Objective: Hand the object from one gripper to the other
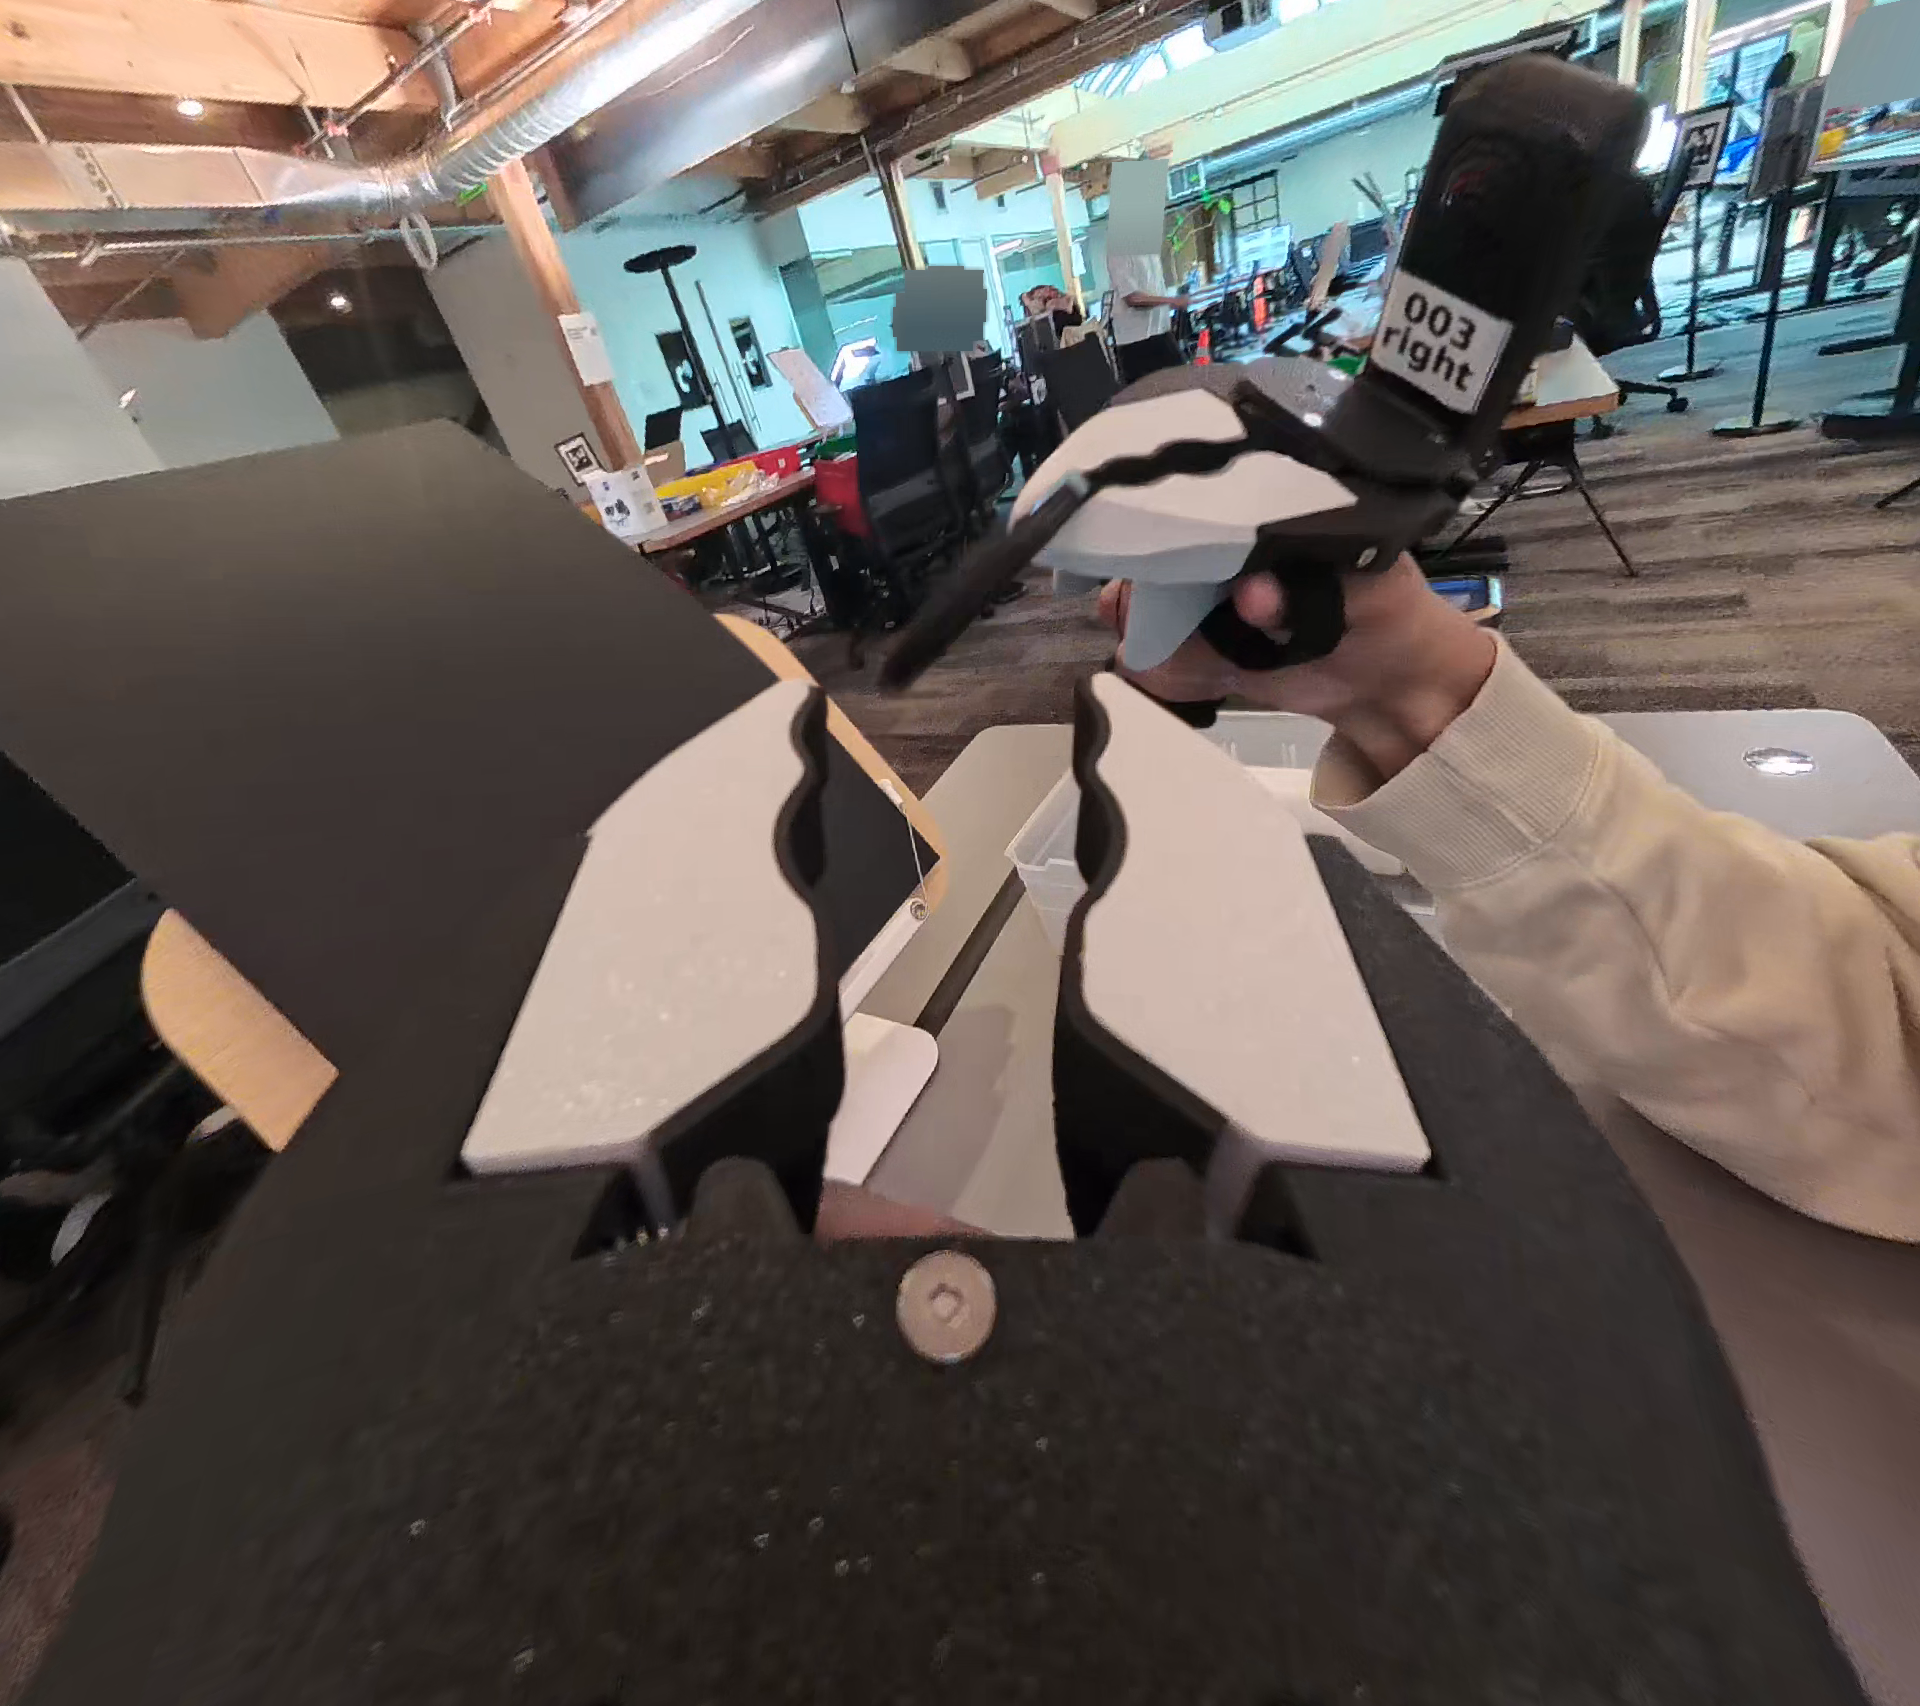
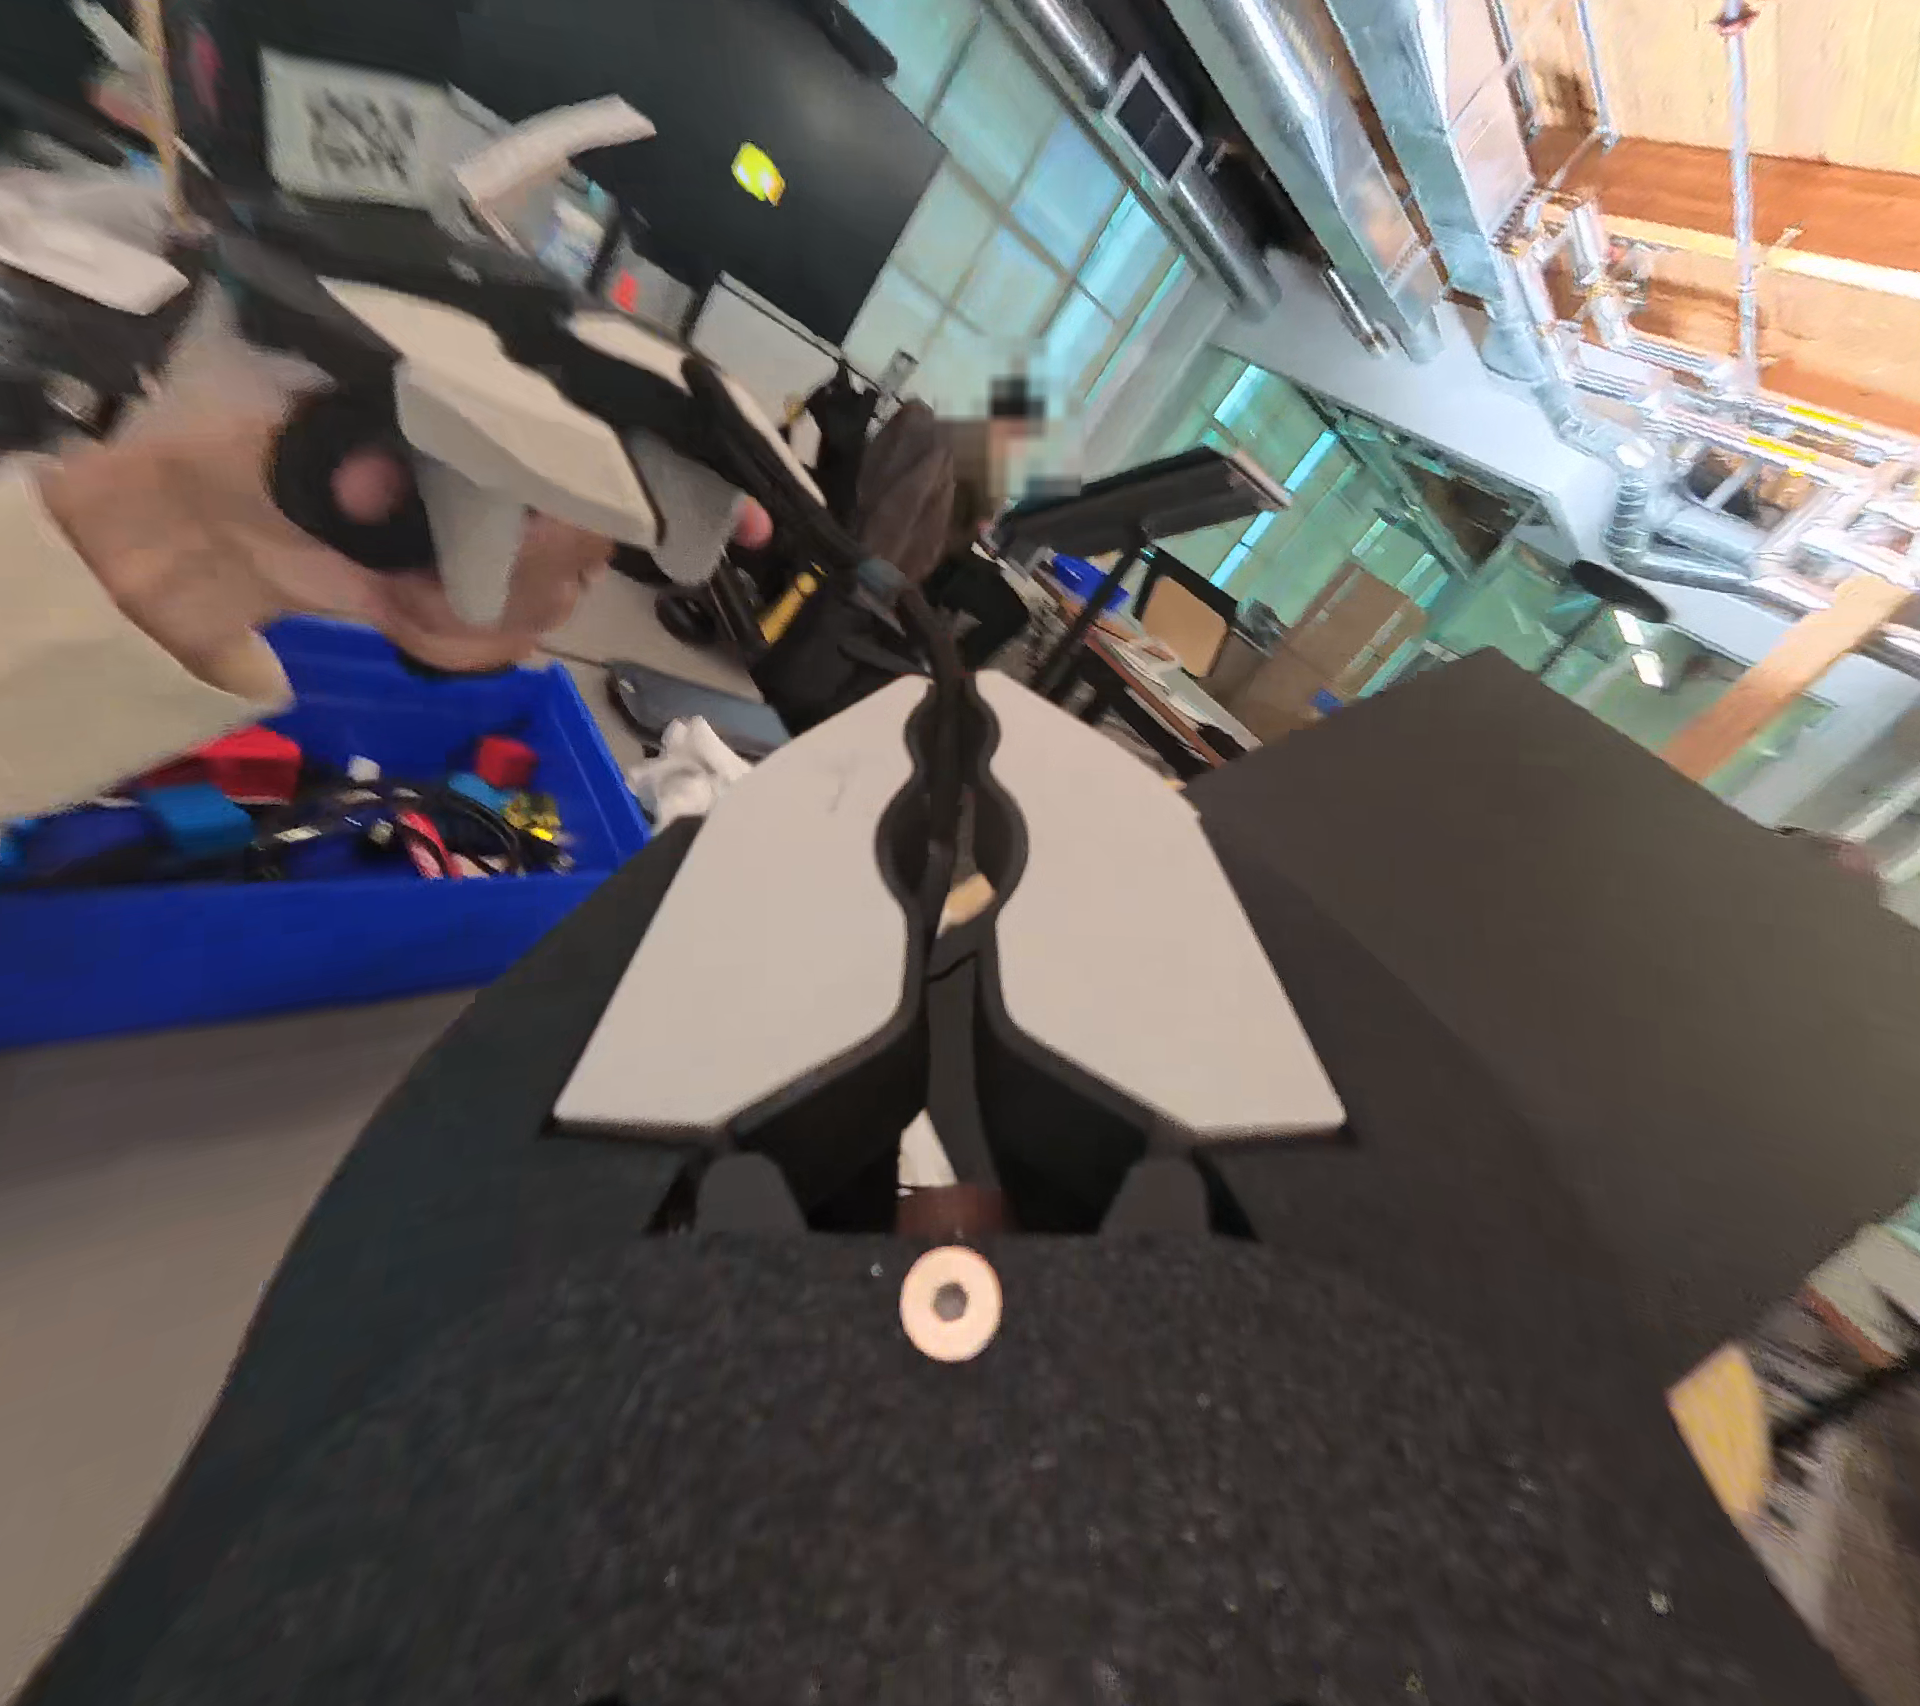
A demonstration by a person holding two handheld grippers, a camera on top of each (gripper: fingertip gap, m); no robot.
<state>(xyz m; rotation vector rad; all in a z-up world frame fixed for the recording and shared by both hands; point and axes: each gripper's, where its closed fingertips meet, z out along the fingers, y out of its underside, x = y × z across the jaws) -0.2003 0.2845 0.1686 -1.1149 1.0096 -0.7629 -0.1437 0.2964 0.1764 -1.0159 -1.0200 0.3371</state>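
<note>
The object is a thin black strip [image 1: 966,586]. My right gripper [image 1: 1060,493] is shut on it and holds it in the air, with the free end slanting down to the left. My left gripper [image 1: 951,700] is open and empty. Its fingertips sit just below and to the right of the strip's free end, not touching it. In the right wrist view the strip [image 2: 940,763] runs between the closed fingers of my right gripper [image 2: 951,690] and out towards the blurred left gripper [image 2: 727,430] at the upper left.
A hand and cream sleeve [image 1: 1558,877] hold the right gripper. A clear plastic bin [image 1: 1044,835] stands on a white table [image 1: 1766,752] below. A black panel [image 1: 312,669] is close on the left. A blue bin [image 2: 312,918] of small items sits at left. Across from one pair of fingers to the other is roughly 7 cm. My left gripper's tips are some 30 cm from the black panel [image 1: 312,669].
</note>
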